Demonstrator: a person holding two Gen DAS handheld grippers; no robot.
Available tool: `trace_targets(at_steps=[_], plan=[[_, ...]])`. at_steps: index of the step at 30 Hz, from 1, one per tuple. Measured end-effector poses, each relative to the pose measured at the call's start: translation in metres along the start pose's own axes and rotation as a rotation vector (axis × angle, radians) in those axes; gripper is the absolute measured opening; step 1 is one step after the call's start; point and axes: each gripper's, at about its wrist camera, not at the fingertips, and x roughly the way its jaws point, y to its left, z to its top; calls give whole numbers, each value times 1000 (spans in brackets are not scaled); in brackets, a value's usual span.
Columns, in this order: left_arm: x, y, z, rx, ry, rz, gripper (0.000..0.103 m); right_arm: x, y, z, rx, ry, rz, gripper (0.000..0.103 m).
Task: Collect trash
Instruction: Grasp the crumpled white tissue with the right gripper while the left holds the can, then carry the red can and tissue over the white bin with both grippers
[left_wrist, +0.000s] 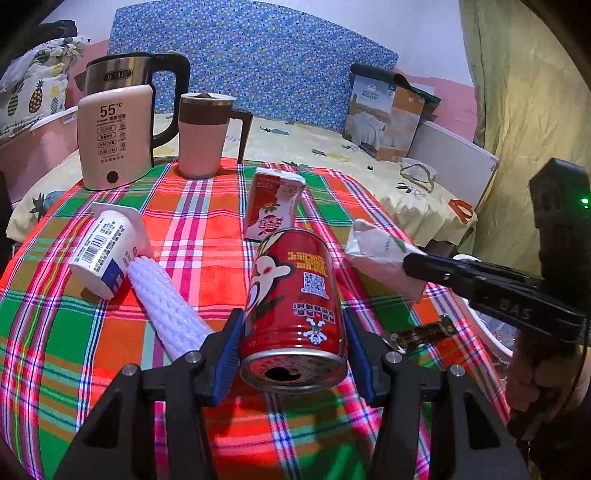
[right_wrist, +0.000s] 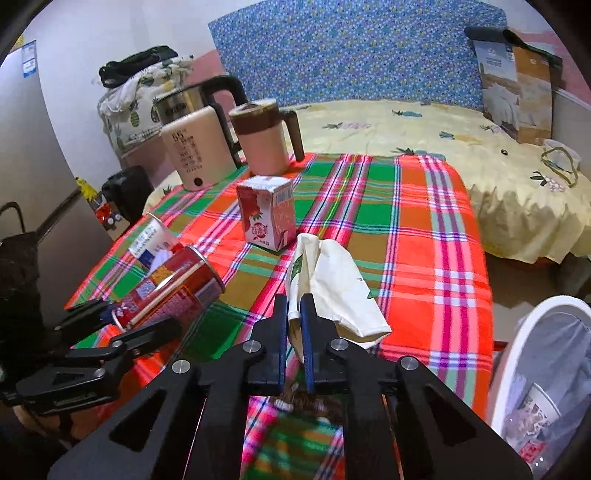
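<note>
A red drink can (left_wrist: 291, 306) lies lengthwise between the blue pads of my left gripper (left_wrist: 291, 343), which is shut on it just above the plaid tablecloth (left_wrist: 192, 229). My right gripper (right_wrist: 294, 314) is shut on a crumpled white paper carton (right_wrist: 332, 280), held off the cloth. From the left wrist that carton (left_wrist: 380, 254) shows at the right, in the right gripper (left_wrist: 413, 266). From the right wrist the can (right_wrist: 173, 284) shows at the left, in the left gripper (right_wrist: 110, 317). On the cloth are a red-white milk carton (left_wrist: 273, 206), a tipped white cup (left_wrist: 107, 251), a white foam sleeve (left_wrist: 166, 306) and a brown wrapper (left_wrist: 421, 332).
A kettle (left_wrist: 136, 74), a cream warmer box (left_wrist: 114, 136) and a pink lidded mug (left_wrist: 203, 136) stand at the table's far left. A white bin (right_wrist: 517, 354) with a liner and a cup inside sits off the table's right edge. A bed with a yellow sheet (right_wrist: 443, 147) lies behind.
</note>
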Motion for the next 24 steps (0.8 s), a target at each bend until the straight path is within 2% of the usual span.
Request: trace_targets(at_steps=[8, 24], plan=[[-14, -24, -5, 5, -7, -18, 54, -26, -10, -9, 38, -36, 5, 9], [-19, -90, -18, 54, 13, -93, 54, -78, -52, -46, 146, -87, -64, 9]])
